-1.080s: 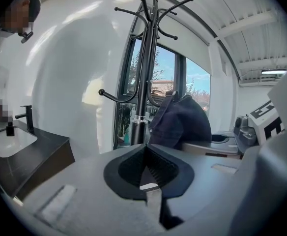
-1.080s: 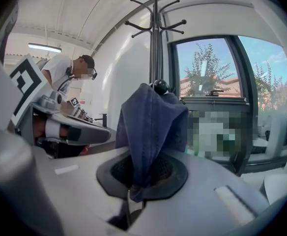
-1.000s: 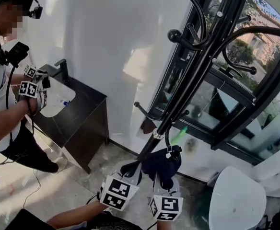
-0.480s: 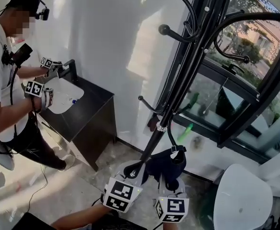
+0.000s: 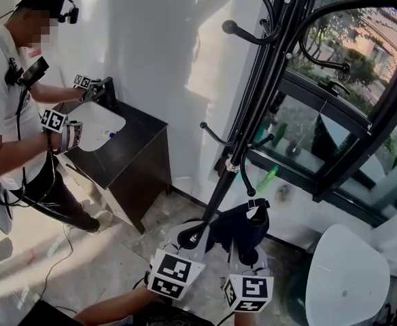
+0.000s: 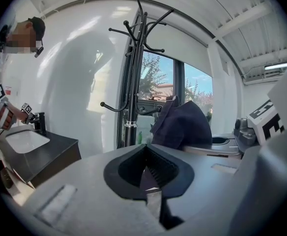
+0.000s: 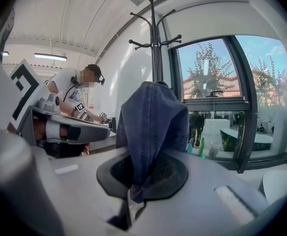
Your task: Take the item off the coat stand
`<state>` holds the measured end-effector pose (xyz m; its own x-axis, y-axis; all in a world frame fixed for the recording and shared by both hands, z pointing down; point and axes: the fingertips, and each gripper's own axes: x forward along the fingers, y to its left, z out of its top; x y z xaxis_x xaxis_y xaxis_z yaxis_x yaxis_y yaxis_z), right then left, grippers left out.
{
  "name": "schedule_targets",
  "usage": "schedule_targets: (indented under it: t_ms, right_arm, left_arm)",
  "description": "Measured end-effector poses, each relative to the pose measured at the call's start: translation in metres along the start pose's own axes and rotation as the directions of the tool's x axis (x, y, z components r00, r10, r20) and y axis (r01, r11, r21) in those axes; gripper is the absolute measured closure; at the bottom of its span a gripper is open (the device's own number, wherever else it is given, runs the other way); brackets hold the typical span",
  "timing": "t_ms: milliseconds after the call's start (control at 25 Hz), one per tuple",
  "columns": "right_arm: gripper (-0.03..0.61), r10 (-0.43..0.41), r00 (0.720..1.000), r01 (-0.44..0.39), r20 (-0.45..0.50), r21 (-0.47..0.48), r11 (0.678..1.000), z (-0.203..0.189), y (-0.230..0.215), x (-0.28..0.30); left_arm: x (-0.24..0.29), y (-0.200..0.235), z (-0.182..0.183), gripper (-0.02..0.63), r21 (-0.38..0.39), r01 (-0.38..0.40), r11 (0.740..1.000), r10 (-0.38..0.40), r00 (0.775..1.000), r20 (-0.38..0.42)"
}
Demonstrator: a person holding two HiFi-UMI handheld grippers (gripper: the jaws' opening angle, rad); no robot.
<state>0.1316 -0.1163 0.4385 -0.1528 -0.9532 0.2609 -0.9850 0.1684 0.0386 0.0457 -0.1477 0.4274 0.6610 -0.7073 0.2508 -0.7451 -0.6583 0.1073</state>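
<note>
A black coat stand (image 5: 242,141) rises in front of the window. A dark navy cloth item (image 5: 238,225) hangs at the tip of one of its low hooks. My right gripper (image 5: 243,252) is shut on the item's lower part. In the right gripper view the navy cloth (image 7: 153,127) runs down between the shut jaws of that gripper (image 7: 132,193), with the stand (image 7: 156,43) behind it. My left gripper (image 5: 193,239) is beside the stand's base, left of the item. In its own view the left gripper (image 6: 146,175) is shut and holds nothing, and the item (image 6: 183,124) hangs to the right.
Another person (image 5: 11,107) with grippers stands at the left by a black cabinet (image 5: 134,161) with a white basin (image 5: 96,124). A white round table (image 5: 344,274) is at the lower right. A black-framed window (image 5: 334,148) with a green bottle (image 5: 268,178) is behind the stand.
The navy item and my right gripper sit lower beneath the stand's silver ring than before. The other person has reached toward the faucet. The view has shifted.
</note>
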Motion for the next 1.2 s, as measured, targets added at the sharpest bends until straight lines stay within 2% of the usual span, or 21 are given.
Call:
schedule_targets:
  t_ms: [240, 1200]
  right_arm:
    - [0.565, 0.008, 1.000, -0.008, 0.011, 0.020, 1.000, 0.000, 0.003, -0.017]
    - [0.565, 0.011, 0.999, -0.013, 0.050, 0.026, 1.000, 0.008, 0.009, -0.052]
  left_arm:
    - [-0.014, -0.008, -0.007, 0.612, 0.012, -0.024, 1.000, 0.024, 1.000, -0.012]
    - [-0.038, -0.035, -0.005, 0.612, 0.042, -0.025, 0.999, 0.025, 1.000, 0.015]
